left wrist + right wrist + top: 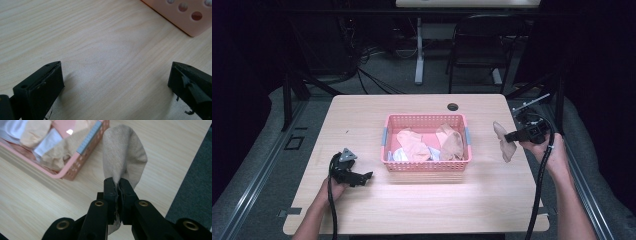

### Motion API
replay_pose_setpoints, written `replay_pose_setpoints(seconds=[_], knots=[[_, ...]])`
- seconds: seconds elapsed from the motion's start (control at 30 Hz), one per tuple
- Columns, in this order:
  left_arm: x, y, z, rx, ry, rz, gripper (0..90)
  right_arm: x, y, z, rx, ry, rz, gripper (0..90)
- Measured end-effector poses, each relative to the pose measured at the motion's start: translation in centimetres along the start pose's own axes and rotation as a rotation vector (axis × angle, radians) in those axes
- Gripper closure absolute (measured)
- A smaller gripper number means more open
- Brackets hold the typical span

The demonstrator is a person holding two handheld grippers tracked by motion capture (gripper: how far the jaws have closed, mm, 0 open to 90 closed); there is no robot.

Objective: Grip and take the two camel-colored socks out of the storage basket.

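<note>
A pink plastic basket (427, 166) stands mid-table and holds several beige, peach and white socks (413, 146). To its right, above the table, my right gripper (510, 135) is shut on a beige sock (504, 141) that hangs from the jaws. In the right gripper view the sock (123, 155) is pinched between the closed jaws of that gripper (118, 185), with the basket (82, 157) behind at the upper left. My left gripper (368, 176) rests low on the table left of the basket, open, with only bare wood between its fingers (41, 85).
The wooden table (362, 115) has a round cable hole (453, 106) behind the basket. Its right edge lies close under my right hand, with grey floor (195, 195) beyond. A dark chair (482, 45) and a table leg stand farther back.
</note>
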State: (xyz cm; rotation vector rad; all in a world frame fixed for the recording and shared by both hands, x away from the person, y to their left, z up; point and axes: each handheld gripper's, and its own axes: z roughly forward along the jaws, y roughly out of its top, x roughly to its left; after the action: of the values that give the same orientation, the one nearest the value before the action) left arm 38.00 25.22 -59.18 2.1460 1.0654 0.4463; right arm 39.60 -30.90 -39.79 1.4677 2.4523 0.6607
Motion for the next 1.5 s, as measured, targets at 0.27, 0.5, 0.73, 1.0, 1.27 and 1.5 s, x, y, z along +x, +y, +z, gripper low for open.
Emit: replay_pose_setpoints(seconds=[0.27, 0.5, 0.73, 1.0, 1.27, 1.5], knots=[[0.0, 0.0, 0.0, -0.001, -0.001, 0.004, 0.0, -0.5, -0.4, 1.1, 0.016, -0.009, 0.004, 86.0], [0.0, 0.0, 0.0, -0.001, -0.001, 0.003, 0.0, -1.6, -1.2, 4.1, 0.060, -0.012, 0.043, 85.9], [0.0, 0.0, 0.0, -0.001, -0.001, 0.001, 0.0, -2.4, -2.3, 7.1, 0.114, -0.023, 0.052, 86.0], [0.0, 0.0, 0.0, 0.000, 0.000, 0.001, 0.0, -3.1, -3.4, 8.9, 0.155, -0.021, 0.090, 85.9], [0.0, 0.0, 0.0, -0.001, 0.000, 0.002, 0.0, -3.8, -4.2, 10.7, 0.206, -0.015, 0.093, 85.8], [0.0, 0.0, 0.0, -0.001, -0.001, 0.001, 0.0, -3.9, -4.7, 11.9, 0.236, -0.006, 0.103, 85.5]])
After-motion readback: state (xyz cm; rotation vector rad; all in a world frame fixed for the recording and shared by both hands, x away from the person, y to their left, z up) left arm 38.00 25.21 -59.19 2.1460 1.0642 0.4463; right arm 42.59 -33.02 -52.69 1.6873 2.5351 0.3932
